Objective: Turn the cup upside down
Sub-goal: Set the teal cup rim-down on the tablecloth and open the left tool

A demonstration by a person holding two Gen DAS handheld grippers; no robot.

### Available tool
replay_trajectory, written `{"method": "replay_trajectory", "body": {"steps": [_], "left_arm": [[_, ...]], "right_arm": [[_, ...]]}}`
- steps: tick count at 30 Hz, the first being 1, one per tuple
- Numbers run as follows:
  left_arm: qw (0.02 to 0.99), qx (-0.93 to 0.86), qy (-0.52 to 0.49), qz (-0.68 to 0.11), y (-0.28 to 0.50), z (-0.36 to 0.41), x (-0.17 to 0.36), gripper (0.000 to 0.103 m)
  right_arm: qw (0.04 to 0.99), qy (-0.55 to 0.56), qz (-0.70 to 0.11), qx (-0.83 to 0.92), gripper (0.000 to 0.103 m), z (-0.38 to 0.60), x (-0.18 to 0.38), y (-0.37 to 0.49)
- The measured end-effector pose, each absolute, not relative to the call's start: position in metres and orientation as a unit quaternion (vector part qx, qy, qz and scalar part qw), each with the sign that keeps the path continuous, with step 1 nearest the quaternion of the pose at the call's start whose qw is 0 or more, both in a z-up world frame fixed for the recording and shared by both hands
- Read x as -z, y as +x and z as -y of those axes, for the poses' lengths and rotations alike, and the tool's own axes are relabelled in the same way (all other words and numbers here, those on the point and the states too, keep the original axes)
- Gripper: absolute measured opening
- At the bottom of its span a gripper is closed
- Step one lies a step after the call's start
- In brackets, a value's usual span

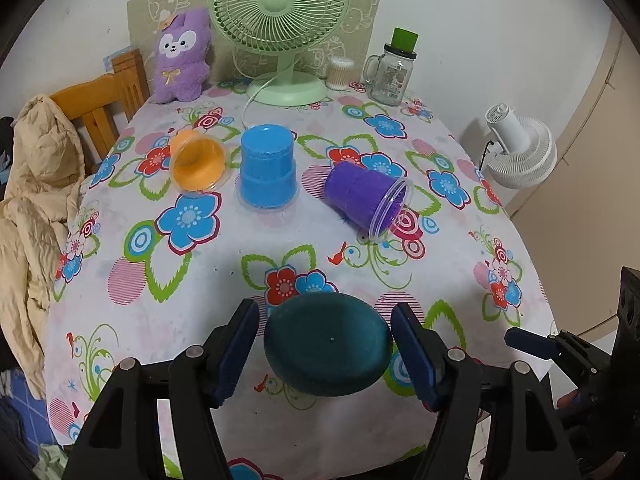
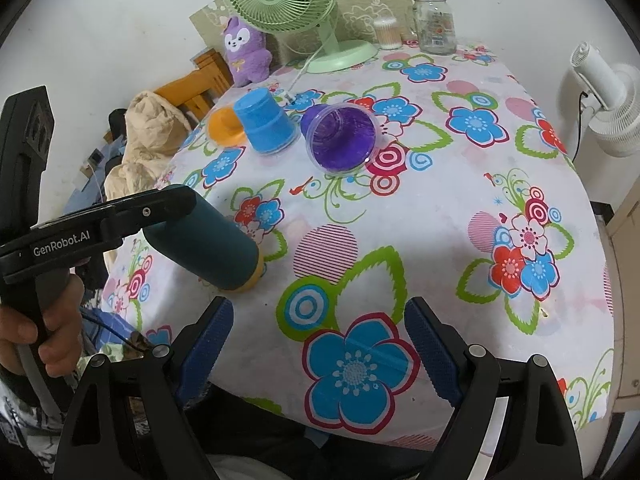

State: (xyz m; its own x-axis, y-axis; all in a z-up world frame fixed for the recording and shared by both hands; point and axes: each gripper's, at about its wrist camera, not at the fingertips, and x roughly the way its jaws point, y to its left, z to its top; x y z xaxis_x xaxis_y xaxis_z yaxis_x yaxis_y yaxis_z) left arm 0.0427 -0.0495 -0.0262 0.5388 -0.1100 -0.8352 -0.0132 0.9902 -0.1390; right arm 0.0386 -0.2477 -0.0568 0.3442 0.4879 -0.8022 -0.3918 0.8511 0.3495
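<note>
My left gripper (image 1: 325,344) is shut on a dark teal cup (image 1: 327,343); its flat base faces the camera. In the right wrist view the teal cup (image 2: 208,246) is tilted, its mouth down on the flowered tablecloth near the front left edge, with the left gripper (image 2: 172,208) clamped on it. My right gripper (image 2: 318,344) is open and empty above the front of the table. A blue cup (image 1: 267,168) stands upside down mid-table. An orange cup (image 1: 197,164) and a purple cup (image 1: 366,196) lie on their sides beside it.
A green desk fan (image 1: 282,32), a purple plush toy (image 1: 182,58), a cotton swab jar (image 1: 340,74) and a glass mug jar (image 1: 390,74) stand along the back. A wooden chair with a beige jacket (image 1: 36,200) is left; a white fan (image 1: 520,148) is right.
</note>
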Motion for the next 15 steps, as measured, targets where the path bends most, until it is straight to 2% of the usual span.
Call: {"method": "replay_trajectory", "body": {"steps": [15], "left_arm": [[0.876, 0.028, -0.062, -0.478, 0.0418, 0.0497, 0.0246, 0.071]], "right_arm": [[0.820, 0.045, -0.504, -0.269, 0.089, 0.2449, 0.0552, 0.0377]]}}
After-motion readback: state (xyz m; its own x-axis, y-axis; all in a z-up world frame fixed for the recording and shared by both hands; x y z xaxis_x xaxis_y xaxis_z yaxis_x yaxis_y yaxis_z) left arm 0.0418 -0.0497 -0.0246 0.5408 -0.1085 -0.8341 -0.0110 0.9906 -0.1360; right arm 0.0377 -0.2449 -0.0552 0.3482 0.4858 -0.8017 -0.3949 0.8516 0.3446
